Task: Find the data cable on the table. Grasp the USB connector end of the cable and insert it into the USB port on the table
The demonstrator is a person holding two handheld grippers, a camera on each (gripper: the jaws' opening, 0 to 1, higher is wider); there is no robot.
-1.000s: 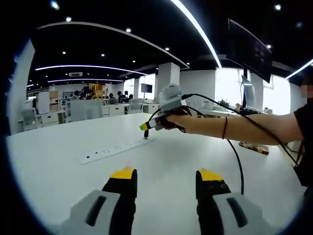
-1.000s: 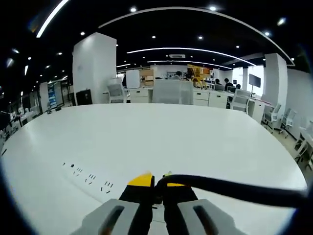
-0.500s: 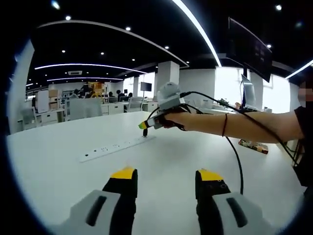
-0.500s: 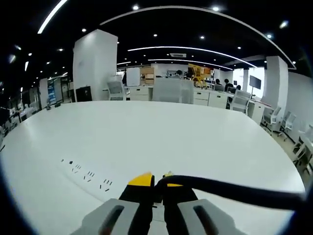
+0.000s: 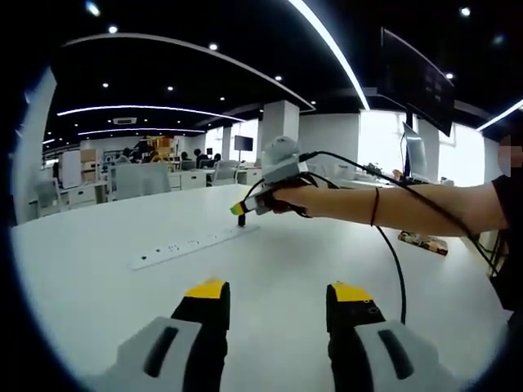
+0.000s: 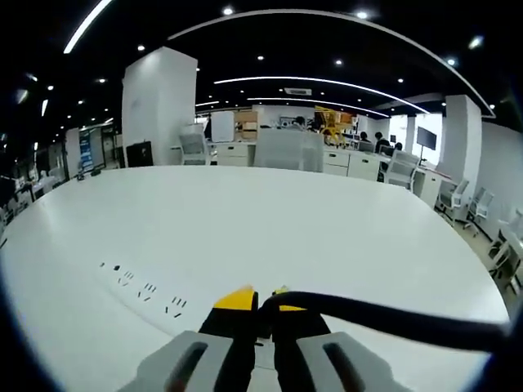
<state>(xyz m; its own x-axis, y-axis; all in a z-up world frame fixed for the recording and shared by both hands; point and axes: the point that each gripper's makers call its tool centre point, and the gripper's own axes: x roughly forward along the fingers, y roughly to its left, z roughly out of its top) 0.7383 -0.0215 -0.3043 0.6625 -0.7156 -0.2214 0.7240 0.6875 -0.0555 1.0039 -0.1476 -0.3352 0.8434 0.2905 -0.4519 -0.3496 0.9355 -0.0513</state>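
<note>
White table [image 6: 327,220]; cable [image 6: 392,318] between right fingers [image 6: 235,300]

Black cable [image 6: 392,318] trails off to the right; its connector [image 5: 242,219] stands upright at the right end of the flat white strip [image 5: 196,242].

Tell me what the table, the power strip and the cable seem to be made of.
Table: white, smooth laminate or coated board, probably; it shows a soft sheen.
Power strip: white moulded plastic, by its flat bar shape and dark sockets.
Cable: black rubbery or plastic sheath, matte, bending in a smooth curve.
</note>
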